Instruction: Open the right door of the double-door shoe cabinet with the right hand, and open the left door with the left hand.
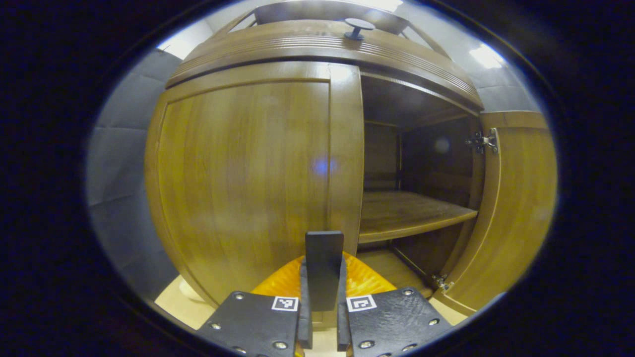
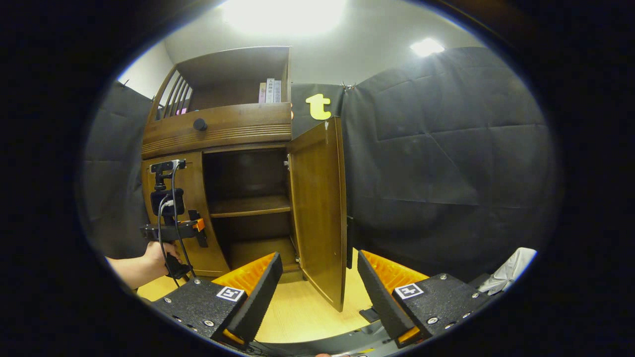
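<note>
The shoe cabinet [image 2: 218, 134] stands against the booth wall on a pale floor [image 2: 302, 307]. Its right door [image 2: 320, 208] is swung wide open, hinged at the cabinet's right side and standing edge-on toward the right gripper view; the interior shelf [image 2: 250, 204] is exposed. The left door [image 1: 243, 183] is closed, flush with the frame.

The right hand-held gripper [image 2: 320, 282] is released, its fingers spread wide. It sits back from the cabinet, with the free edge of the right door ahead between its fingers and not touching them.

The left hand-held gripper [image 1: 323, 277] is clenched, fingers together with nothing between them. It is close in front of the left door, aimed at the lower part of that door's inner edge beside the open compartment; contact with the door cannot be determined. In the right gripper view this gripper [image 2: 171, 218] is held by a hand [image 2: 158, 255] in front of the left door.

A round knob [image 1: 358, 27] sits on the drawer front above the doors.
</note>
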